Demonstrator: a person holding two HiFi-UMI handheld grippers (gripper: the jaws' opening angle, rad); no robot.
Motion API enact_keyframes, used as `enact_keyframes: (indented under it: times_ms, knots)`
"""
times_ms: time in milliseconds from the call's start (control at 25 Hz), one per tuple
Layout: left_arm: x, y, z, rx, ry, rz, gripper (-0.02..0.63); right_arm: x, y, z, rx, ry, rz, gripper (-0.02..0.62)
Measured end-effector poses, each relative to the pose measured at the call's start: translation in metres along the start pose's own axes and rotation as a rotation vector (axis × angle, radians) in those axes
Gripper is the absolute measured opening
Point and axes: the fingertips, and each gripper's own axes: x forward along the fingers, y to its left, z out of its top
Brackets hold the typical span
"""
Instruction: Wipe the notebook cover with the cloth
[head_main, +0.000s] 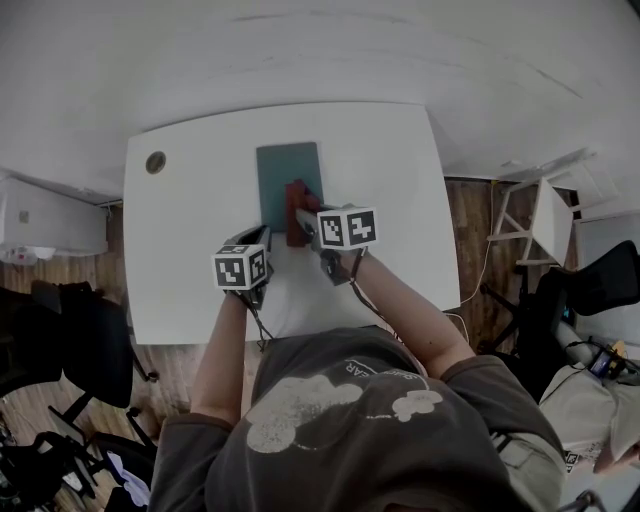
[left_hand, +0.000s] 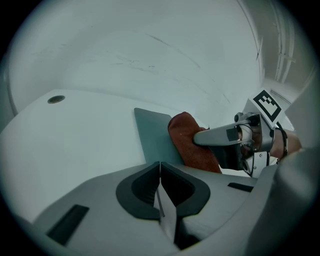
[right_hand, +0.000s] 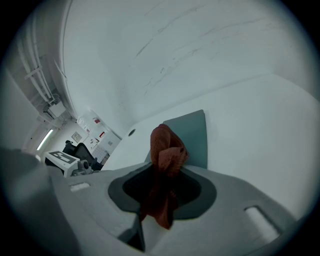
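A teal-grey notebook (head_main: 283, 172) lies flat in the middle of the white table (head_main: 190, 210). A dark red cloth (head_main: 296, 205) rests bunched on the notebook's near right part. My right gripper (head_main: 301, 223) is shut on the cloth, and in the right gripper view the cloth (right_hand: 167, 147) hangs out from between the jaws over the notebook (right_hand: 194, 132). My left gripper (head_main: 262, 239) stands at the notebook's near left corner with its jaws shut and nothing visible between them (left_hand: 160, 172). From the left gripper view, the cloth (left_hand: 186, 140) sits under a right finger (left_hand: 217, 136) on the notebook (left_hand: 152, 132).
A round cable grommet (head_main: 155, 162) is set in the table's far left corner. Black office chairs (head_main: 85, 350) stand left of the table. A white folding stand (head_main: 545, 215) and another black chair (head_main: 600, 282) are on the wooden floor to the right.
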Motion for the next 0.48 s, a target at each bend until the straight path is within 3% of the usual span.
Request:
enact_keyframes:
  times_ms: [480]
  knots:
    - [0.003, 0.002, 0.001, -0.034, -0.021, 0.031, 0.006, -0.027, -0.04, 0.002, -0.007, -0.013, -0.045, 0.11]
